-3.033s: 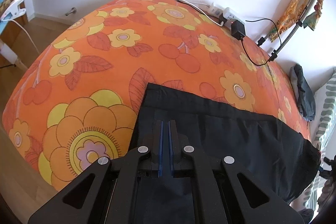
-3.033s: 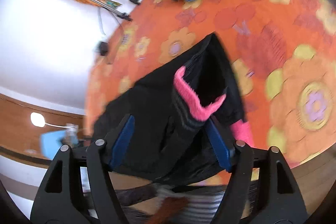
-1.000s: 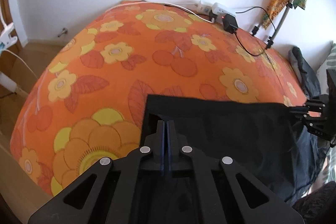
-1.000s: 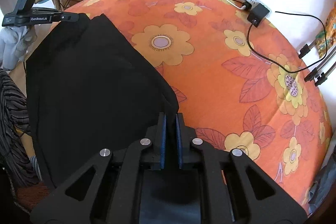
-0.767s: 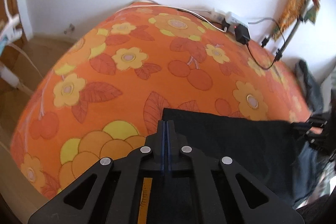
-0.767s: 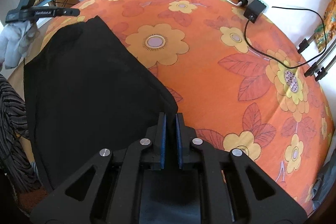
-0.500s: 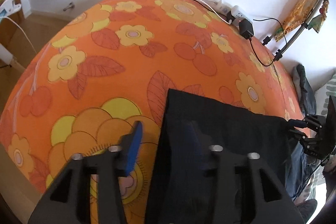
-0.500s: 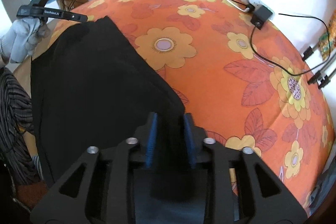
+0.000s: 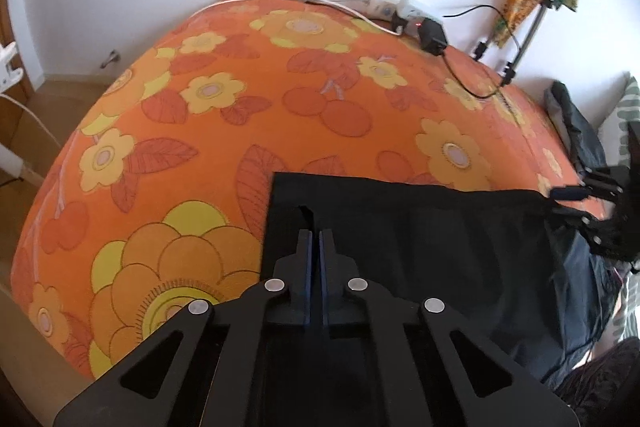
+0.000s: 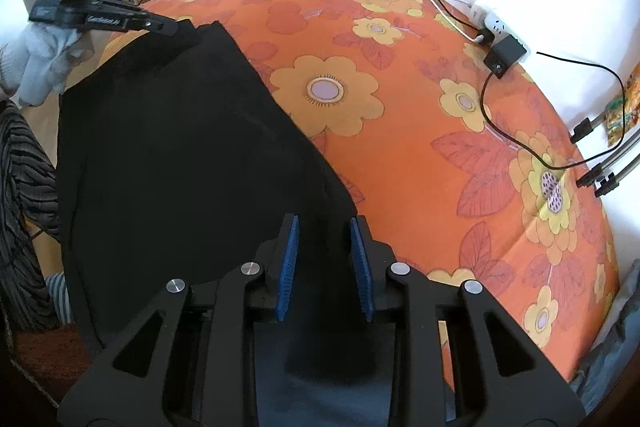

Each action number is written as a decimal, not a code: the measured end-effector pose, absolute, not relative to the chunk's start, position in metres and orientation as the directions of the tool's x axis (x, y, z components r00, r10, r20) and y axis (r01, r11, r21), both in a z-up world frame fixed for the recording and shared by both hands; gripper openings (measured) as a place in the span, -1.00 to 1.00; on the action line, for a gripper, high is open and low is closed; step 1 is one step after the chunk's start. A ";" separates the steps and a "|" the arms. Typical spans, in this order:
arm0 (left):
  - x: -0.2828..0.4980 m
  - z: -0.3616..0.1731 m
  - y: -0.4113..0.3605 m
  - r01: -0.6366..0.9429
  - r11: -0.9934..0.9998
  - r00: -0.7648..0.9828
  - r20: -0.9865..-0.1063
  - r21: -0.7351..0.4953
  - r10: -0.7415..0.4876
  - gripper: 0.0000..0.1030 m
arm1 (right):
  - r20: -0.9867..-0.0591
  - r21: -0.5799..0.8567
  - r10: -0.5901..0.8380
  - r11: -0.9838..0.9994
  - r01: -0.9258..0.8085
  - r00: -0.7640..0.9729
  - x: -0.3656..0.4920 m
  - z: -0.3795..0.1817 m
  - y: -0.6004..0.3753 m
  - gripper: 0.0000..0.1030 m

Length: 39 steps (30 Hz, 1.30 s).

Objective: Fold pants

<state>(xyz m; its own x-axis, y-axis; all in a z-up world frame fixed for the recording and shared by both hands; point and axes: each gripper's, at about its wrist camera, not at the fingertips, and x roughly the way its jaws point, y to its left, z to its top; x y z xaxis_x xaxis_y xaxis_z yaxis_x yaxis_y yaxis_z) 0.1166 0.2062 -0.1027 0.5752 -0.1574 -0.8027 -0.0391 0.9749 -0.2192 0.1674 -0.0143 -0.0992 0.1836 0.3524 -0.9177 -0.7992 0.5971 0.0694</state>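
One pair of black fabric pants (image 9: pixel 420 239) lies flat on the bed's orange bedspread printed with yellow flowers and red leaves (image 9: pixel 248 99), along the near edge, its far hem running straight across the cloth.

In the left wrist view, the left gripper (image 9: pixel 315 239) sits over the pants' left corner, its two blue-padded fingers pressed together; whether a fold of cloth is pinched between them cannot be told, as the fabric is black against black. In the right wrist view this gripper (image 10: pixel 170 27) touches the far corner of the pants, carried by a hand in a white glove (image 10: pixel 40 55).

The right gripper (image 10: pixel 323 227) stands over the opposite corner, its two blue pads apart and closing, with black cloth between them but not visibly pressed. It shows small at the right edge of the left view (image 9: pixel 560 194).

By the wall lie one white power strip (image 10: pixel 498 27), one black adapter (image 10: pixel 504 57) with its black cable, and one white cable. One dark garment (image 9: pixel 576 123) lies heaped on the bed's far right.
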 end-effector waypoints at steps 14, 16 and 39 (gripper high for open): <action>0.119 -0.087 0.209 -0.040 0.979 0.635 -0.762 -0.199 -0.129 -1.00 | -0.907 0.013 0.337 0.623 -0.782 0.254 0.168 -0.100 -0.014 -0.92; 0.124 -0.088 0.211 -0.046 0.979 0.636 -0.761 -0.198 -0.124 -1.00 | -0.907 0.008 0.330 0.633 -0.774 0.261 0.169 -0.100 -0.015 -0.92; 0.106 -0.092 0.263 -0.145 0.948 0.610 -0.780 -0.282 -0.139 -0.78 | -0.879 0.036 0.364 0.696 -0.717 0.309 0.139 -0.059 0.010 -0.34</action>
